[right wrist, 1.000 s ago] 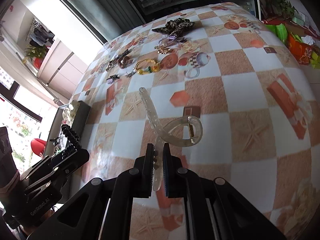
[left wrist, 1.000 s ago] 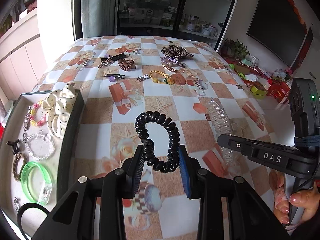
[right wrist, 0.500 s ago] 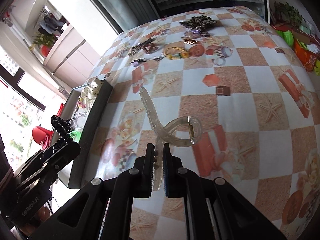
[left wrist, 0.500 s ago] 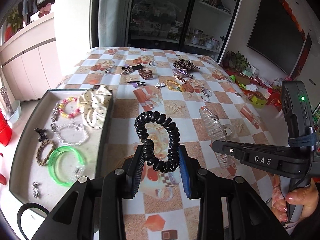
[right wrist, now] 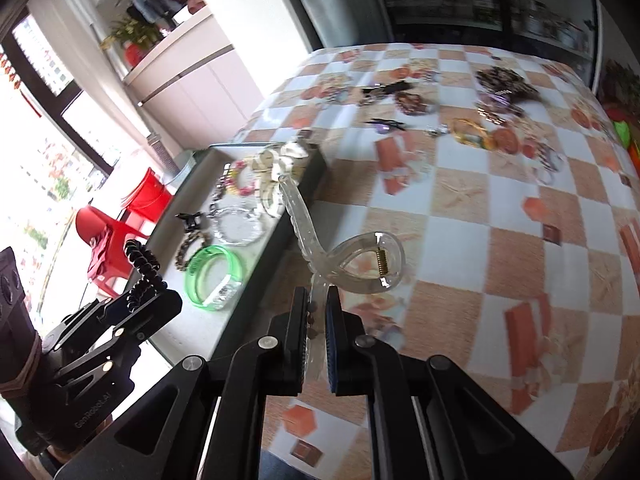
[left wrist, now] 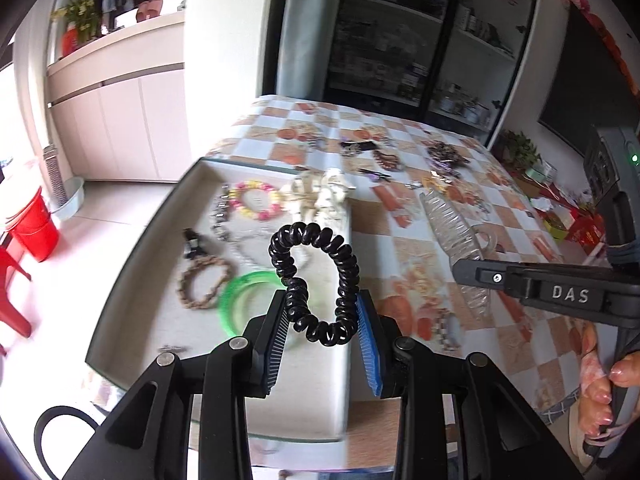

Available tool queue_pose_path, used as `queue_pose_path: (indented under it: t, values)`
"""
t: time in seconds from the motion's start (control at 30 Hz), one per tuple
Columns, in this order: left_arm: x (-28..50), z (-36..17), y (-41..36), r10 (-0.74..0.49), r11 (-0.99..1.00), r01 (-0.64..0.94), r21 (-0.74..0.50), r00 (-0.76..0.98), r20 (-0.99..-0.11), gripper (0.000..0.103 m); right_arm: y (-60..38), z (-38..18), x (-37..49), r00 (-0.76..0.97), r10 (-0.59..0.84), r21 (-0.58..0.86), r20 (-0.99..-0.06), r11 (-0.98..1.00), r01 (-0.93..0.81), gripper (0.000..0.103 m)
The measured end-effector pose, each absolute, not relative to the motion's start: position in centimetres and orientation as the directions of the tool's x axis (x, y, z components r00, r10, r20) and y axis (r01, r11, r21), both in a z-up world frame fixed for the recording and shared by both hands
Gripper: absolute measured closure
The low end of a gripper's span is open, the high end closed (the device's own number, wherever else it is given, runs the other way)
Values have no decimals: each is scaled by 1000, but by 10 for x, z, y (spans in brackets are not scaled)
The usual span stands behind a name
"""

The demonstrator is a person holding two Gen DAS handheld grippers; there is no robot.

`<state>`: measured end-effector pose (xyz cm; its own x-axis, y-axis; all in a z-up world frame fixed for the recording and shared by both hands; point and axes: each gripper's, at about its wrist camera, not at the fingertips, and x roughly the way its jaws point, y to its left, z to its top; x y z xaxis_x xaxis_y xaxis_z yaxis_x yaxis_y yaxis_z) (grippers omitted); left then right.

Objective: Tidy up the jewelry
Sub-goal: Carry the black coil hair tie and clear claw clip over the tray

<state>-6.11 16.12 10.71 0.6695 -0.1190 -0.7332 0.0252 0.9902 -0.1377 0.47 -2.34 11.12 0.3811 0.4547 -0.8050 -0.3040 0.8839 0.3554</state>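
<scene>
Both loads now carried left, off the checked table (right wrist: pixel 460 216) and toward the tray (left wrist: pixel 152 240). A second ago, above the tablecloth with the tray far off at the left edge of view; now the left gripper (left wrist: pixel 322 312) hanging over the tray's right wall, the tray filling the middle of the left wrist view. Left jaws narrowed on the black coil hair tie (left wrist: pixel 316 280), pinching its lower loop, the upper loop standing free above the green bangle (left wrist: pixel 248 300) and the brown braided bracelet (left wrist: pixel 204 282). Right gripper (right wrist: pixel 318 312) trailing just to the right, near the tray's outer wall; jaws nearly closed on one handle of the clear hair claw (right wrist: pixel 340 248), spring and toothed arm sticking up and forward. Grip on both pieces unchanged across the carry.

Already lying in the tray: a pink and yellow bead bracelet (left wrist: pixel 254 202), a cream scrunchie (left wrist: pixel 320 196), a clear bracelet (right wrist: pixel 236 226), a small black clip (left wrist: pixel 192 242). More pieces well apart at the far end of the table.

Likely meaning: transport nearly done, release into a bare patch of tray next, hair tie first. Task well short of finished.
</scene>
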Motion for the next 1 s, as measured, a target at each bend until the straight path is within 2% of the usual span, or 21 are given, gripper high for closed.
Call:
queue_pose_path:
  t: [0.43, 1.0]
  values:
    - [-45, 76, 242, 6, 985, -138, -104, 630, -777, 67, 77, 104, 35, 298, 474, 326, -829, 841, -431, 94]
    - [-18, 41, 254, 13, 982, -164, -97, 563, -827, 67, 128, 76, 68, 252, 406, 249, -878, 839, -484, 94]
